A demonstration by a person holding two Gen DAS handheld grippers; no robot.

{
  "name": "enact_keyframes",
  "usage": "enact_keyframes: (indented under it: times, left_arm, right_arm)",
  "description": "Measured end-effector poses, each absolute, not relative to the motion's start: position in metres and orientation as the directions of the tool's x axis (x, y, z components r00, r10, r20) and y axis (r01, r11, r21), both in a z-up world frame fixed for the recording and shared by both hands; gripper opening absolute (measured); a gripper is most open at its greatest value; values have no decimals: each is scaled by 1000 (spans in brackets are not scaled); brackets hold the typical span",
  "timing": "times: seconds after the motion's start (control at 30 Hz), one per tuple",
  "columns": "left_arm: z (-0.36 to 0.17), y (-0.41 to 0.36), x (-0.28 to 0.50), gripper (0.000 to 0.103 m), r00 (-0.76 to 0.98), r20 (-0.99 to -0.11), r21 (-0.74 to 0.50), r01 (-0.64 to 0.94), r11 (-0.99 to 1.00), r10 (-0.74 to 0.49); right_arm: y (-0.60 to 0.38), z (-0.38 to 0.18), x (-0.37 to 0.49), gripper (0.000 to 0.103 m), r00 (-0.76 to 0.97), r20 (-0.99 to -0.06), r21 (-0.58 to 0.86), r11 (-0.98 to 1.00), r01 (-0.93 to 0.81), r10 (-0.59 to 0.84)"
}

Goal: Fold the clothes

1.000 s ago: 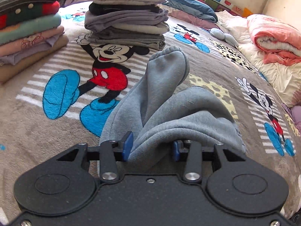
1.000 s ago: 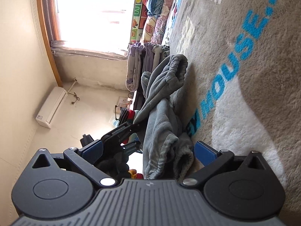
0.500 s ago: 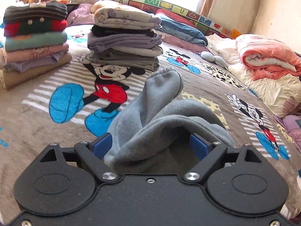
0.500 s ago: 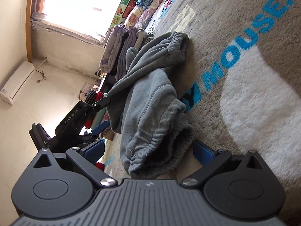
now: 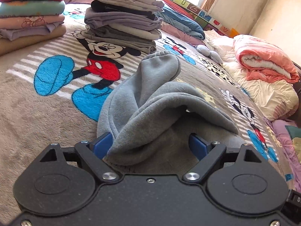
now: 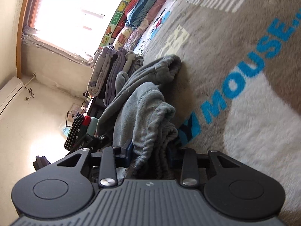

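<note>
Bed, covered by a taupe plush blanket [image 5: 22, 113] printed with cartoon mice and blue lettering. On it:
- crumpled grey fleece garment [image 5: 160, 101], centre frame;
- stack of folded grey and lilac clothes [image 5: 124, 20], upper centre;
- second folded stack, striped and red on top [image 5: 30, 9], upper left;
- rolled coral-pink quilt [image 5: 263, 62], upper right.

Daylight floods through a bright window [image 6: 62, 13] onto cream walls [image 6: 28, 113], where a white air conditioner [image 6: 9, 92] hangs. A Mickey Mouse blanket [image 5: 47, 101] covers the bed; an alphabet-print mat [image 5: 197, 9] lines its far edge.
</note>
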State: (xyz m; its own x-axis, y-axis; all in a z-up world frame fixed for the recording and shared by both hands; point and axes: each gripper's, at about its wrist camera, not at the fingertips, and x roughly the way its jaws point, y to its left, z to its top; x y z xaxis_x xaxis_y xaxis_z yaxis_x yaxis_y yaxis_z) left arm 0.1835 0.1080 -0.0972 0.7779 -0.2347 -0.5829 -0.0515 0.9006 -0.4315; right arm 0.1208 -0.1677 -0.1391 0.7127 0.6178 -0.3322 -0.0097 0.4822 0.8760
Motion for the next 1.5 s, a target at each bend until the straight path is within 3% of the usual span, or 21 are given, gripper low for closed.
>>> enact_keyframes:
  times: [0.2,0.57,0.8,0.87,1.0,1.13,1.33,1.5]
  left_arm:
    - [-100,77,184,88,752,-561,-501,25,865,-347]
    - [-114,11,197,89,724,-489,-570,157,806,-487]
    - [-96,5,190,89,708,-457,-529,269,805,-538]
    - [-90,15,188,89,744,-430,-528,251,811,-511]
    - [-94,46,192,85,827,-406,-545,121,829,-388]
    - [-113,84,216,76,836,-479,-553,-52,832,-266]
    - [-133,138,243,74,839,-480,-690,-180,701,-257]
    - [-135,142,274,73,840,-483,-689,-190,699,-249]
  right_arm:
    - [-217,-115,146,27,785,-315,844,536,-26,534]
    - [-284,-66,205,26,827,-367,683,727,-72,427]
    - [-320,-113,217,25,818,-454,684,727,64,355]
    - [-325,-138,210,26,817,-464,696,711,98,342]
    - [-333,-168,194,30,856,-389,761,643,91,339]
    - [-340,-183,184,31,883,-304,807,589,39,358]
    - [-341,-188,195,32,884,-284,815,580,19,371]
    - [-336,-186,199,36,892,-274,794,607,-1,360]
